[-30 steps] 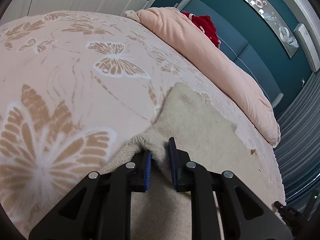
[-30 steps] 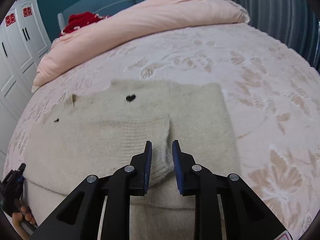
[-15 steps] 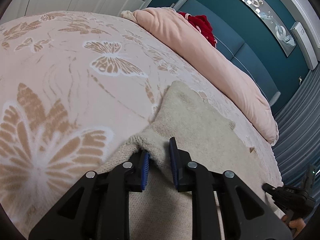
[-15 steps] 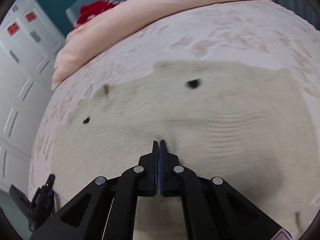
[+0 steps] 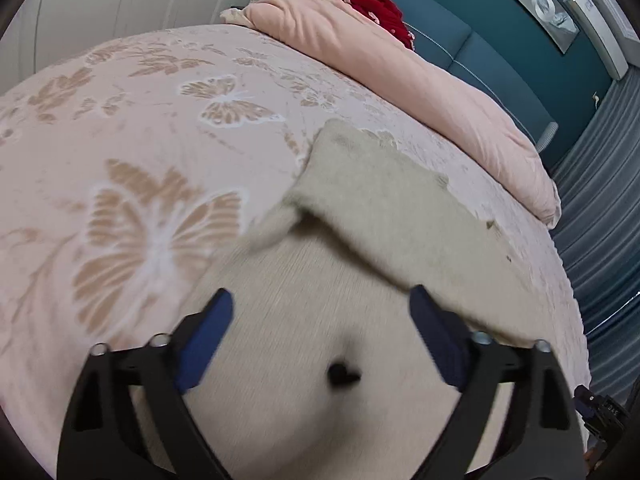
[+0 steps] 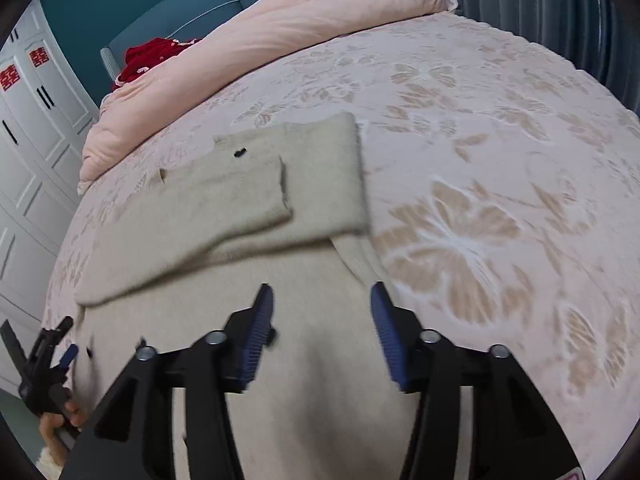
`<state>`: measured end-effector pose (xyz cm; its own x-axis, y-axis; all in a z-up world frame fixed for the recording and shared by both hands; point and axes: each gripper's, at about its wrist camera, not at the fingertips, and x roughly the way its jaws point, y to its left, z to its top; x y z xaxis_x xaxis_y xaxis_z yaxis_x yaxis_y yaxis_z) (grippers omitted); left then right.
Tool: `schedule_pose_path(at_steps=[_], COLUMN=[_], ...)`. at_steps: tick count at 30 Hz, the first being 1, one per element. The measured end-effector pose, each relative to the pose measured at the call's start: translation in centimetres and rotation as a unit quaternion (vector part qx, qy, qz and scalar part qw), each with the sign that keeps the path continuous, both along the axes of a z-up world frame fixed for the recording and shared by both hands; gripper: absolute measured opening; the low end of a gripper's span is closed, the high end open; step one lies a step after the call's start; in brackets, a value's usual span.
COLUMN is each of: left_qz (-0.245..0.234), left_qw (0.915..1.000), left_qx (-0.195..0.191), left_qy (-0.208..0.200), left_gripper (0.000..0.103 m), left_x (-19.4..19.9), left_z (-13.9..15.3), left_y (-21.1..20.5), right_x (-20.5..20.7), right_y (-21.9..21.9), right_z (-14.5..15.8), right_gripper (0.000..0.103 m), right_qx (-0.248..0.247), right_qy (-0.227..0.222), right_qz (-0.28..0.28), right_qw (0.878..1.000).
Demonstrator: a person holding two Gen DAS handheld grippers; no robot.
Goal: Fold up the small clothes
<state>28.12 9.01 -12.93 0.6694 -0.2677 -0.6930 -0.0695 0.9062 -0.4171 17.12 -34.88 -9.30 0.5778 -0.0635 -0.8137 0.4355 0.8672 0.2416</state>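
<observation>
A beige knit garment (image 5: 384,196) lies on the pink butterfly bedspread (image 5: 120,152), its far part folded over the near part. It also shows in the right wrist view (image 6: 224,208), with a sleeve folded across it. My left gripper (image 5: 320,312) is open and empty just above the near part of the garment. My right gripper (image 6: 322,308) is open and empty above the garment's near right part. A small dark mark (image 5: 340,374) sits on the fabric under the left gripper.
A rolled pink duvet (image 6: 280,36) lies along the head of the bed, with a red cloth (image 6: 148,56) behind it. White wardrobe doors (image 6: 24,128) stand at the left. The left gripper and a hand (image 6: 48,376) show at the lower left of the right wrist view.
Both grippers were shut on the garment's edge and have opened, letting it go. The folded part now lies flat and both grippers have drawn back toward me.
</observation>
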Motion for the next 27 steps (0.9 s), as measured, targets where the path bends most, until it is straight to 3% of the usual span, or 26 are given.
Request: schedule_pose_path(at_steps=[4, 8, 11, 14, 19, 27], left_qz=[-0.021, -0.012, -0.016, -0.021, -0.018, -0.049], left_qw=[0.9981, 0.9952, 0.9959, 0.9953, 0.9959, 0.9942], left_qx=[0.008, -0.04, -0.03, -0.025, -0.004, -0.044], left_qy=[0.057, 0.089, 0.083, 0.092, 0.089, 0.085], left_gripper=[0.096, 0.096, 0.098, 0.098, 0.098, 0.098], left_x=[-8.0, -15.2, -18.6, -19.6, -18.3, -13.1], left_z=[0.0, -0.8, -0.3, -0.5, -0.7, -1.0], left_y=[3.2, 7.1, 7.8, 7.4, 5.9, 2.8], right_x=[-9.4, -16.9, -19.7, -20.8, -19.3, -14.7], right_y=[0.4, 0.7, 1.4, 2.3, 3.2, 4.5], right_z=[-1.1, -2.5, -3.6, -4.2, -4.5, -5.0], right_gripper=[0.068, 0.069, 0.07, 0.072, 0.075, 0.076], right_qx=[-0.012, 0.053, 0.095, 0.121, 0.139, 0.164], right_qy=[0.038, 0.048, 0.049, 0.036, 0.014, -0.012], right_qz=[0.004, -0.013, -0.019, -0.025, -0.018, 0.001], right_qw=[0.999, 0.997, 0.994, 0.992, 0.99, 0.986])
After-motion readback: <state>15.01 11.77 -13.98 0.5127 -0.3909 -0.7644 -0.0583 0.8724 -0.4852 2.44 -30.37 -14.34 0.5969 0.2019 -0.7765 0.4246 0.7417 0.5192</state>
